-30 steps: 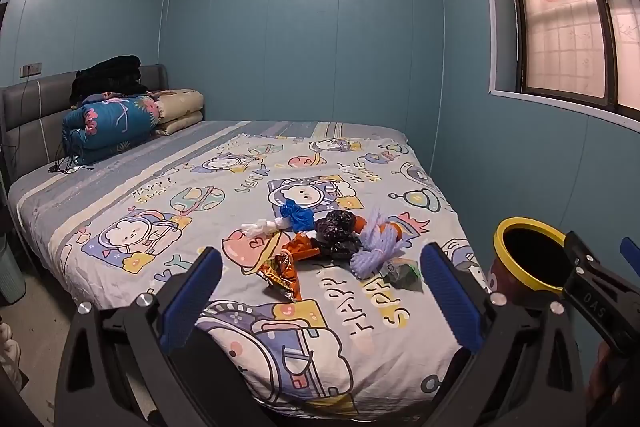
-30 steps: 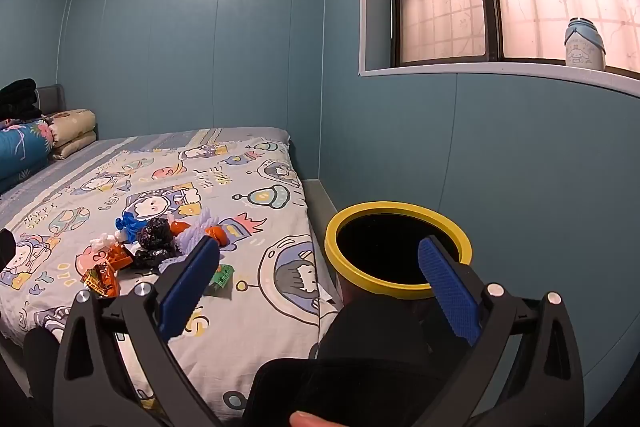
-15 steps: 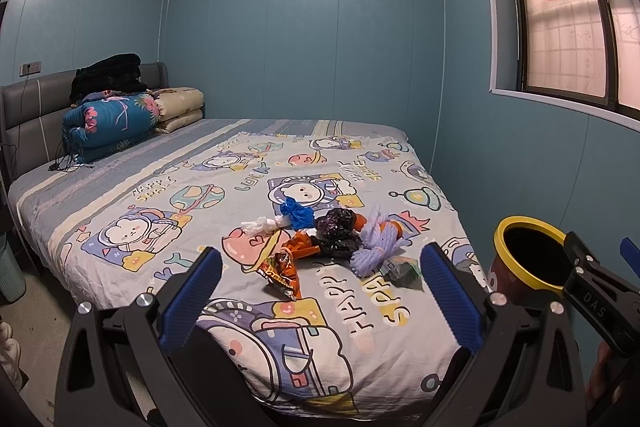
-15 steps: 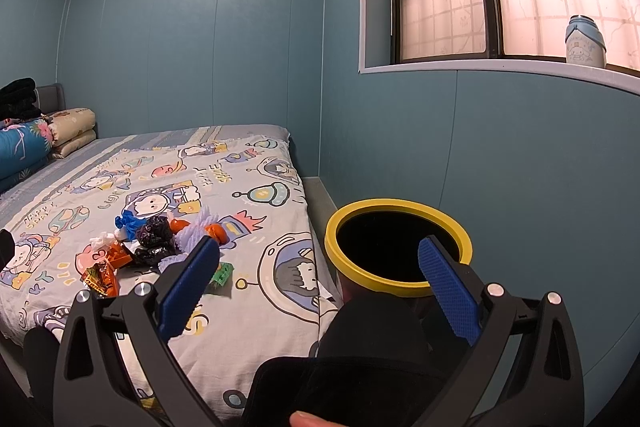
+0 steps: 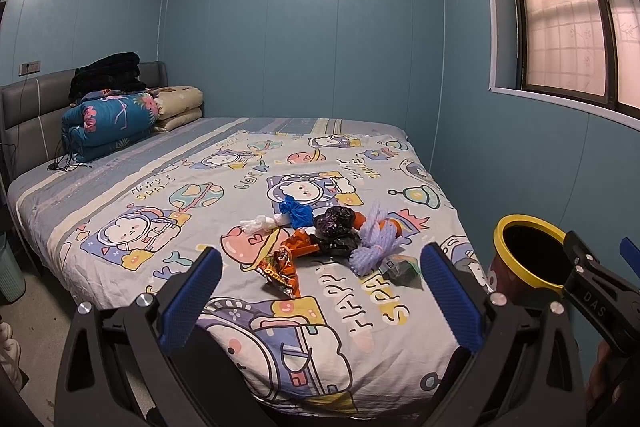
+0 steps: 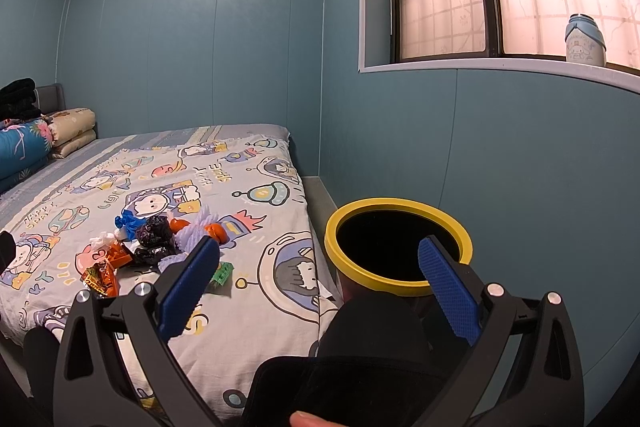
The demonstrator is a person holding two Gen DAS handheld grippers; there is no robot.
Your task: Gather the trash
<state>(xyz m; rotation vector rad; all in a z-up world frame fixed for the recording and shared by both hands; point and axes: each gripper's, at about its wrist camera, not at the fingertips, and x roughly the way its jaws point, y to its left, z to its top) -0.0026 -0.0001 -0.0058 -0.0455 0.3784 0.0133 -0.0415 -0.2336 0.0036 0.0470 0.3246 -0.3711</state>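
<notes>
A heap of trash lies on the cartoon bedsheet (image 5: 160, 211) near the foot of the bed: an orange snack wrapper (image 5: 282, 269), a black plastic bag (image 5: 334, 227), a blue bag (image 5: 296, 213), white tissue (image 5: 256, 225), a lavender net (image 5: 374, 243) and a green wrapper (image 5: 402, 269). The same heap (image 6: 152, 239) shows at the left of the right wrist view. A bin with a yellow rim (image 6: 398, 243) stands beside the bed, also visible as the yellow-rimmed bin (image 5: 528, 255). My left gripper (image 5: 320, 291) hangs open short of the heap. My right gripper (image 6: 316, 285) is open, holding nothing.
Folded quilts and pillows (image 5: 116, 123) are stacked at the headboard. A blue wall with a window sill (image 6: 500, 67) runs close along the bed's right side; a bottle (image 6: 585, 39) stands on the sill. A dark sleeve or knee (image 6: 376, 339) fills the bottom of the right wrist view.
</notes>
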